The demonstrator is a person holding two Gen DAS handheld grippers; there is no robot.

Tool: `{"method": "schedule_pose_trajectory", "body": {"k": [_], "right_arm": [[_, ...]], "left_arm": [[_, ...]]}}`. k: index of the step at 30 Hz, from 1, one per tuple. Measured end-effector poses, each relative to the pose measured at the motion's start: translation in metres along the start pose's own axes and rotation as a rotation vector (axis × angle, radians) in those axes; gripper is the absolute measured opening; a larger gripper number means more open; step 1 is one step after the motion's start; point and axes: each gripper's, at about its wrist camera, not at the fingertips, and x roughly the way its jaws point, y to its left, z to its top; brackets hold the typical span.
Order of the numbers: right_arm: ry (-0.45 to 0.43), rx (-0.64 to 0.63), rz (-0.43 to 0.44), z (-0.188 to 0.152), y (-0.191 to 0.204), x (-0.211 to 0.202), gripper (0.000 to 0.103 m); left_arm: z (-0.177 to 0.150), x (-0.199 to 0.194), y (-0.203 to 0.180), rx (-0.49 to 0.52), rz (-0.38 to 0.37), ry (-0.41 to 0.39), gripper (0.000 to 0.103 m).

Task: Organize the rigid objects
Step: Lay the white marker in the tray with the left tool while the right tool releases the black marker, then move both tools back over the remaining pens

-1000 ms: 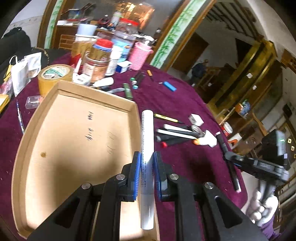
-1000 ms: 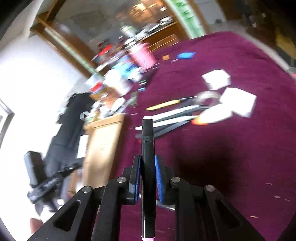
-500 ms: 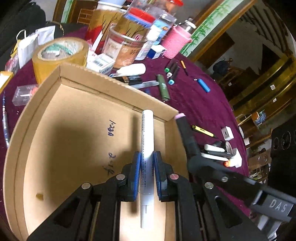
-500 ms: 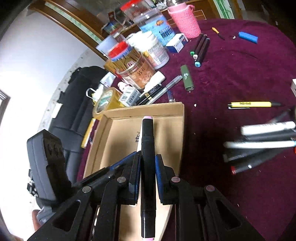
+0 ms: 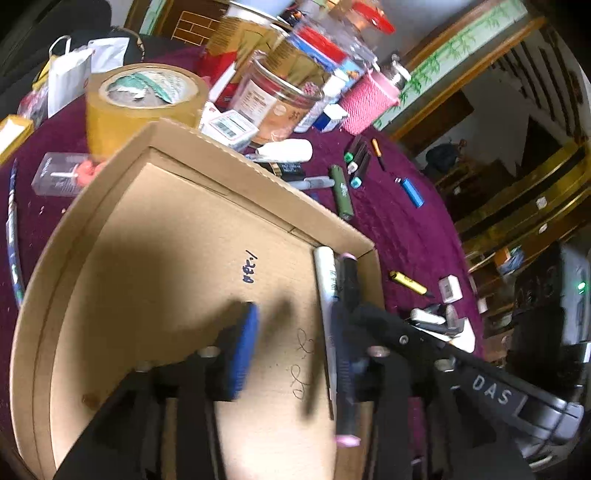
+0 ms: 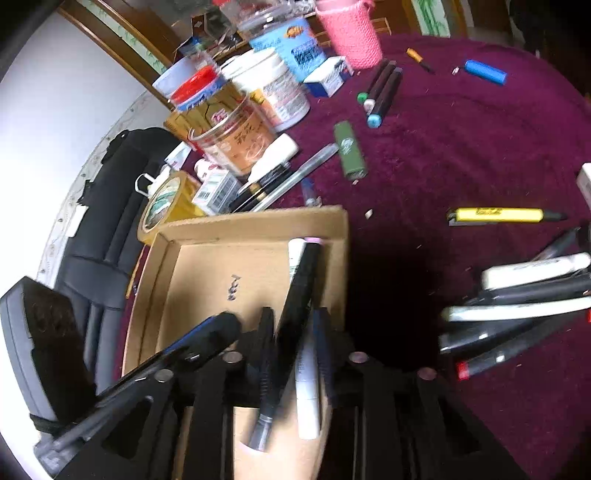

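A shallow cardboard box (image 5: 177,236) lies on the purple tablecloth; it also shows in the right wrist view (image 6: 258,221). A white marker (image 5: 325,280) and a black marker with pink ends (image 5: 349,288) lie side by side along the box's right wall, also seen in the right wrist view as the white marker (image 6: 308,391) and the black marker (image 6: 299,291). My left gripper (image 5: 291,350) is open above the box floor, the white marker by its right finger. My right gripper (image 6: 293,354) is open with both markers lying loose between its fingers.
More markers (image 6: 517,314) lie in a heap on the cloth to the right, with a yellow pen (image 6: 498,215), a green tube (image 6: 349,149) and a blue lighter (image 6: 484,71). Jars, a pink cup (image 6: 351,31) and a tape roll (image 5: 144,96) crowd behind the box.
Both grippers have opened. The white marker and the black marker now lie side by side in the box by its right wall. The left gripper shifted left of the white marker.
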Motion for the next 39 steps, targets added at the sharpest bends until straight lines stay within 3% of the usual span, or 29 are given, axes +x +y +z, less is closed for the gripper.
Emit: {"method": "schedule_pose_trajectory", "body": {"k": [2,5,8,10,11,13,17,20,24,28,36,39], "right_arm": [[-0.034,-0.028,-0.013,-0.001,0.0,-0.015,0.033],[-0.116,-0.08,-0.04,-0.004,0.0,-0.045,0.046],[-0.227,-0.147,-0.088,-0.015,-0.001,-0.079,0.059],[-0.286,-0.18,-0.126,-0.024,-0.007,-0.096,0.081],[-0.314,-0.203,-0.146,-0.029,-0.011,-0.104,0.084],[-0.341,-0.218,-0.194,-0.04,-0.028,-0.118,0.086],[-0.348,-0.129,-0.184,-0.053,-0.076,-0.142,0.086],[-0.346,-0.056,-0.211,-0.064,-0.119,-0.153,0.086],[-0.346,0.005,-0.28,-0.071,-0.172,-0.154,0.086],[-0.377,0.055,-0.318,-0.075,-0.213,-0.156,0.085],[-0.412,0.154,-0.232,-0.083,-0.246,-0.165,0.085],[-0.397,0.159,-0.207,-0.082,-0.246,-0.163,0.085]], "left_arm": [[-0.001,-0.012,-0.003,0.01,0.004,-0.031,0.051],[-0.005,-0.03,-0.012,0.042,0.013,-0.069,0.06],[-0.01,-0.039,-0.021,0.064,0.017,-0.088,0.062],[-0.015,-0.038,-0.028,0.073,0.013,-0.081,0.062],[-0.017,-0.036,-0.032,0.071,0.011,-0.076,0.062],[-0.024,-0.035,-0.039,0.072,0.003,-0.066,0.062],[-0.046,-0.04,-0.063,0.103,-0.035,-0.054,0.063],[-0.067,-0.05,-0.084,0.142,-0.064,-0.054,0.074],[-0.099,-0.055,-0.123,0.271,-0.093,-0.051,0.084],[-0.115,-0.033,-0.147,0.351,-0.074,0.015,0.084],[-0.088,0.03,-0.177,0.319,-0.011,0.062,0.084],[-0.066,0.062,-0.189,0.345,0.074,0.033,0.084]]}}
